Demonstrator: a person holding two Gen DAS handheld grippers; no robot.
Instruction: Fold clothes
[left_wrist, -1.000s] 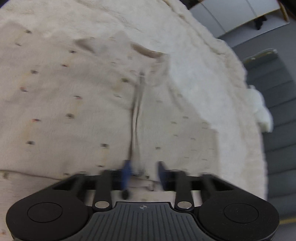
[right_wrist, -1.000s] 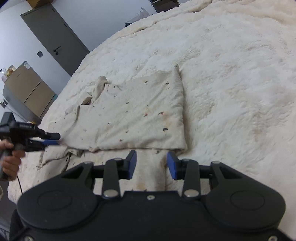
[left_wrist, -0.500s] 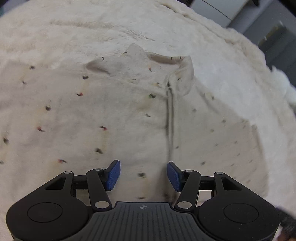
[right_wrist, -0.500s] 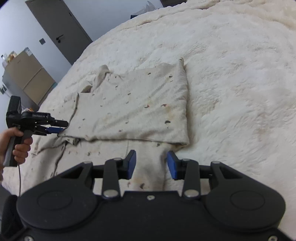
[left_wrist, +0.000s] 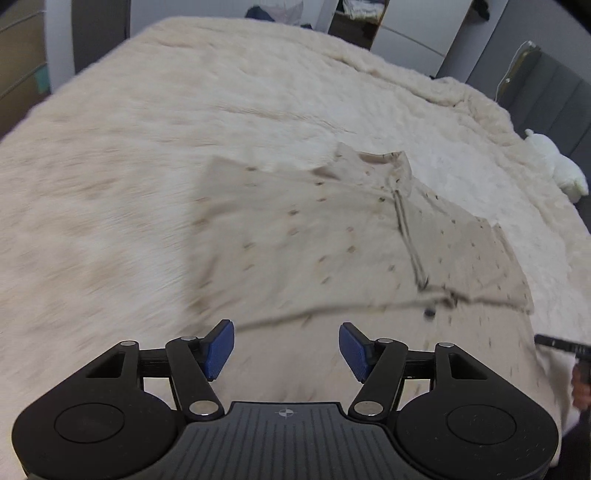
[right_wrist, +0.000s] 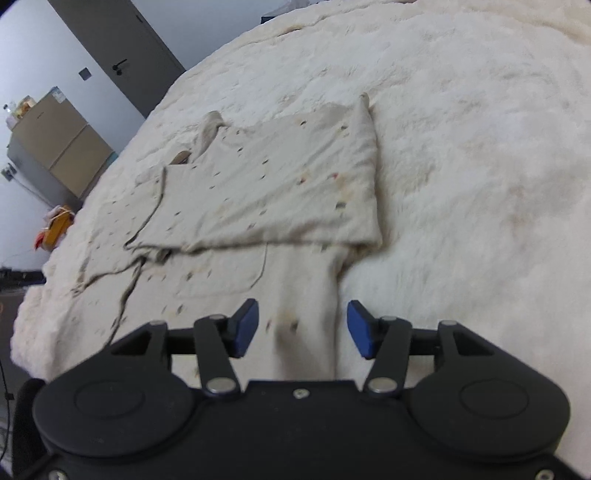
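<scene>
The beige shirt (right_wrist: 258, 192) lies partly folded on the fluffy white bed (right_wrist: 480, 166). The left gripper (left_wrist: 286, 349) and right gripper (right_wrist: 301, 326) both hover over the shirt's near edge, jaws apart and holding nothing.

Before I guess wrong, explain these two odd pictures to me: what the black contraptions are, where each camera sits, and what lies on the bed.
Each picture comes from a camera mounted on a hand-held gripper, looking forward along its two blue-padded fingers. A person holds one in each hand; there is no robot arm. The left gripper and the right gripper are both open and hold nothing. Under them lies a beige button-up shirt with small dark specks, partly folded over itself, on a fluffy cream blanket that covers the bed.
</scene>
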